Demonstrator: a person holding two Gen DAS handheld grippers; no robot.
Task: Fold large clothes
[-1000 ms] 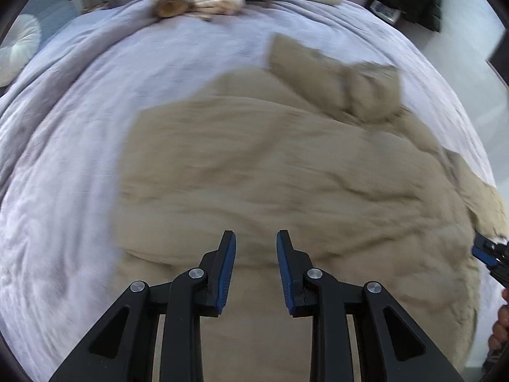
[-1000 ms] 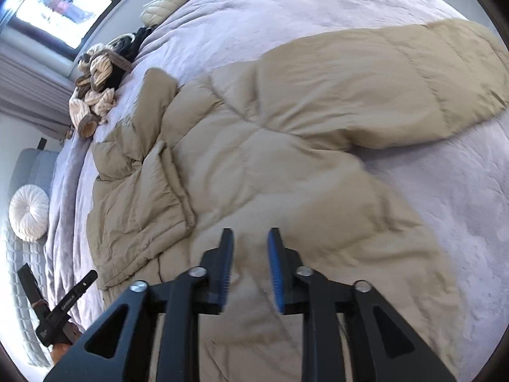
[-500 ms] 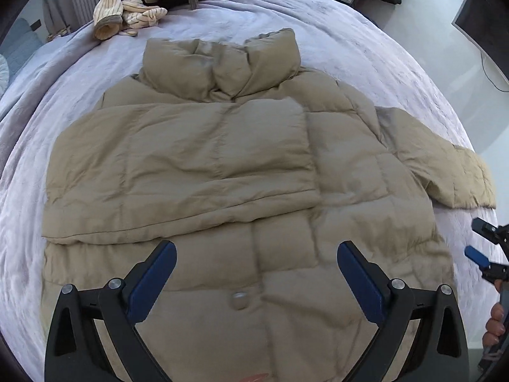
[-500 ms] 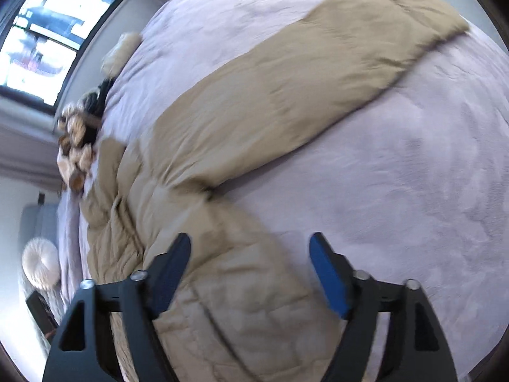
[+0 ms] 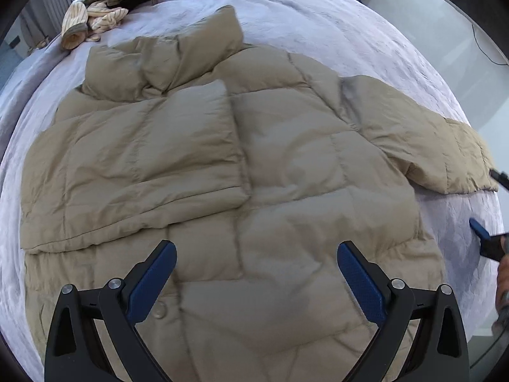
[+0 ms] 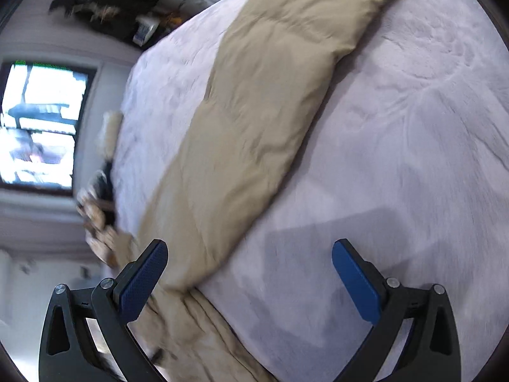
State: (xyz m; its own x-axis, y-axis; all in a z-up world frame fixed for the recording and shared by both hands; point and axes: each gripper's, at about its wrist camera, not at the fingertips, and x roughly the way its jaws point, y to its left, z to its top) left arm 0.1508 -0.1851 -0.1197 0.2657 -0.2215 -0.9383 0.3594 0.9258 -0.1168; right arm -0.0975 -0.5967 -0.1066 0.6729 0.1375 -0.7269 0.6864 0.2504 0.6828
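A tan puffer jacket (image 5: 286, 165) lies flat on the lilac bed, collar at the far end. Its left sleeve (image 5: 136, 165) is folded across the chest. Its right sleeve (image 5: 423, 137) stretches out to the right; it also shows in the right wrist view (image 6: 261, 117). My left gripper (image 5: 256, 248) is open and empty above the jacket's hem. My right gripper (image 6: 249, 248) is open and empty, hovering over the sleeve's near part and the bare bed; its tip (image 5: 480, 229) shows at the right edge of the left wrist view.
A pile of striped cream and dark clothes (image 5: 108, 3) lies at the bed's far left corner. The bed cover (image 6: 413, 159) spreads to the right of the sleeve. A window (image 6: 38, 127) and dark clutter (image 6: 108, 3) are beyond the bed.
Both grippers opened from shut about a second ago. The right gripper has swung right along the outstretched sleeve. The left gripper has shifted slightly over the hem.
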